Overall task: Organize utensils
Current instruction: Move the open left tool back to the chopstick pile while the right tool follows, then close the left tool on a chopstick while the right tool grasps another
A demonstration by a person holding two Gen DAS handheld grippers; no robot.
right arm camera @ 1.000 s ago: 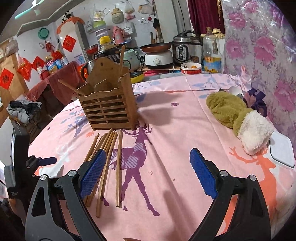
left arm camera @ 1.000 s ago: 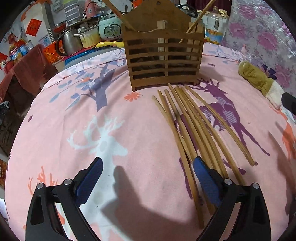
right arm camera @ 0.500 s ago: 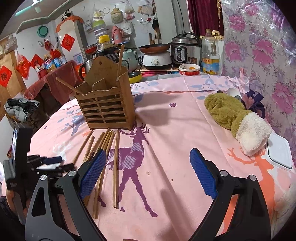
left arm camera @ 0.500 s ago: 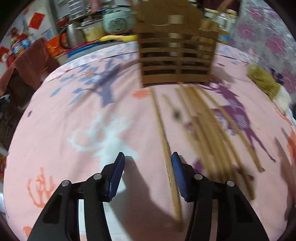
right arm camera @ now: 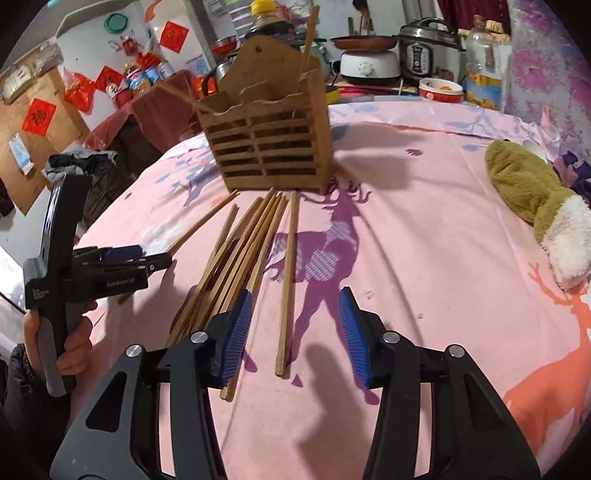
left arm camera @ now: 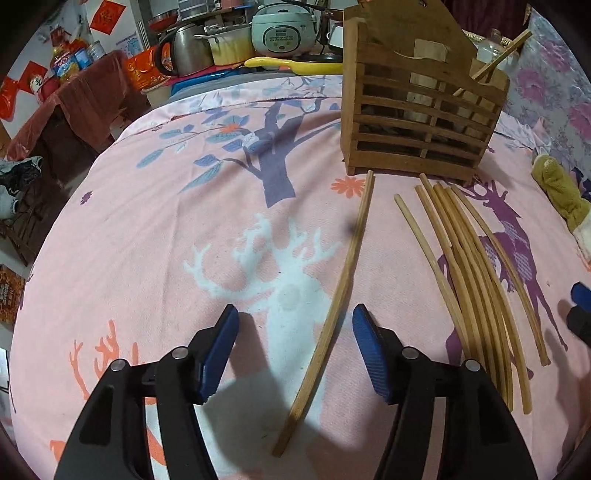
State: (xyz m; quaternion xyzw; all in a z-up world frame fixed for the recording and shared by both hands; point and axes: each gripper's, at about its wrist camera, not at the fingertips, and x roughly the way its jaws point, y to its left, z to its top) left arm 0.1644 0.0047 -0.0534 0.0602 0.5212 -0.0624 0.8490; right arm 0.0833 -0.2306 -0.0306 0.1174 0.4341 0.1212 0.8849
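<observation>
A slatted wooden utensil holder stands on the pink tablecloth, with chopsticks leaning in it; it also shows in the right wrist view. Several wooden chopsticks lie in a loose bundle in front of it. One chopstick lies apart to the left. My left gripper is open, its pads on either side of that chopstick's near half. My right gripper is open over a single chopstick at the bundle's right edge. The left gripper appears in the right wrist view.
A green and white plush mitt lies at the table's right side. Pots, a rice cooker and bottles crowd a counter behind the table. The table edge curves down on the left.
My left gripper shifted left and partly closed around a lone chopstick, which now lies apart from the bundle. My right gripper narrowed and moved forward over the bundle's right chopstick.
</observation>
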